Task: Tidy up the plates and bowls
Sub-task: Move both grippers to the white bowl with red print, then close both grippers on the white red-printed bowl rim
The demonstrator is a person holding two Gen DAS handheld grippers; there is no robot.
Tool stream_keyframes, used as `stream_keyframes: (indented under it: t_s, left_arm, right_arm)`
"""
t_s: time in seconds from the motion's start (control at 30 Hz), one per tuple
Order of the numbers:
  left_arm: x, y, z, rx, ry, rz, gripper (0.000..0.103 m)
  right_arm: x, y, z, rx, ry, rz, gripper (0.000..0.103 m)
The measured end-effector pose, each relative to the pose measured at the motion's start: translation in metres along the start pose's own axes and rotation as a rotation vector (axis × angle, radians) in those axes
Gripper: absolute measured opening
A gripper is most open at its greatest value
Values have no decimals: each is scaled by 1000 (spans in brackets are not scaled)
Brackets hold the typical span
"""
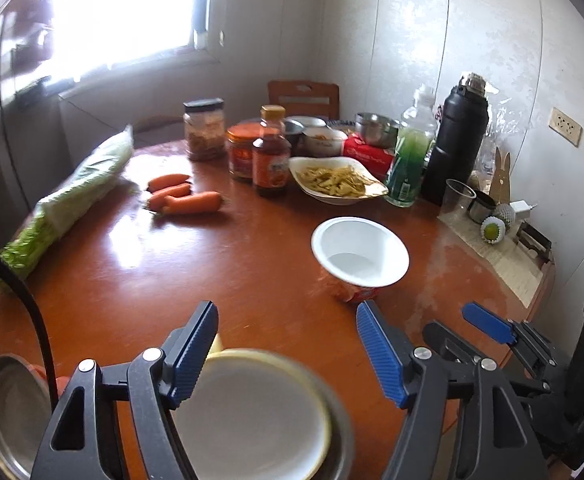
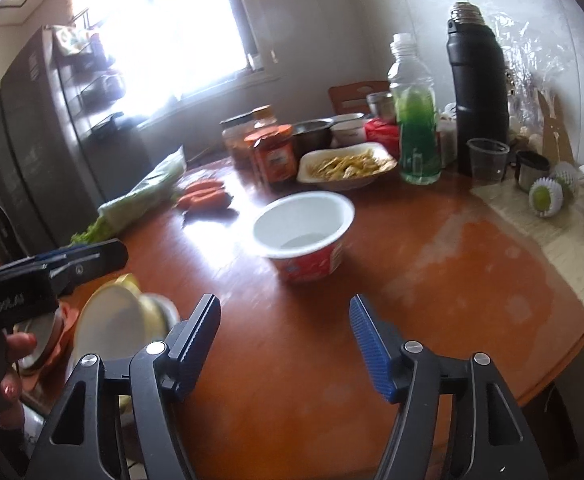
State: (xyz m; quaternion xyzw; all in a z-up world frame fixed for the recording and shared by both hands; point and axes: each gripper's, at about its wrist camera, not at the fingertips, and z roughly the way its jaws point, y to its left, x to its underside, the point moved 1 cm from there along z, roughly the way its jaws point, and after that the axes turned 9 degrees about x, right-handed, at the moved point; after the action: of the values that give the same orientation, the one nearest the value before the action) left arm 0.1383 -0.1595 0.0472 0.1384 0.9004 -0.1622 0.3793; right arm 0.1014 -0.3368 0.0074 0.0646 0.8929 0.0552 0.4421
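Left gripper [image 1: 285, 352] open, nothing between pads; white plate [image 1: 247, 412] lies just below it, stacked on metal plate [image 1: 11, 408] ware at the table [image 1: 211, 260] edge. Right gripper [image 2: 283, 340] open, empty. Paper bowl [image 2: 304, 228], empty, sits ahead of both. Beyond it, serving dish [image 2: 348, 168] holds yellow food.

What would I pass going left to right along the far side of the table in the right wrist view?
Bagged greens → carrots → orange-lidded jar → dish of food → green bottle → black flask → clear plastic cup.
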Motion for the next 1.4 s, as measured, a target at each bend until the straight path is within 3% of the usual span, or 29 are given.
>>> stream_keyframes:
  t_s: [0.2, 0.37, 0.53, 0.7, 0.83, 1.03, 1.1, 1.17, 1.23, 1.4]
  left_arm:
    - [-29, 0, 43, -24, 77, -26, 71]
    - [-48, -1, 74, -45, 120, -27, 71]
    - [-55, 4, 105, -72, 178, -45, 71]
    - [-53, 3, 131, -43, 250, -70, 71]
    - [-53, 0, 139, -50, 254, -72, 71]
    - [-45, 8, 149, -59, 299, -108, 71]
    - [-41, 8, 151, -32, 305, -117, 67]
    - [-38, 6, 151, -5, 312, -118, 51]
    - [-33, 4, 149, 13, 320, -109, 46]
    - [-21, 2, 141, 39, 341, -109, 43]
  right_arm:
    - [-29, -19, 34, 31, 11, 6, 69]
    - [-43, -33, 73, 63, 71, 0, 68]
    - [-50, -31, 99, 23, 108, 3, 56]
    - [-49, -24, 114, 8, 138, -9, 43]
    - [-48, -20, 114, -10, 133, -26, 34]
    - [-44, -11, 111, -37, 143, -64, 32]
    - [-43, -9, 109, -74, 157, -58, 32]
    - [-41, -6, 105, -105, 168, -56, 31]
    - [-38, 0, 101, -105, 171, -80, 30]
    - [-27, 6, 90, -92, 180, -93, 30]
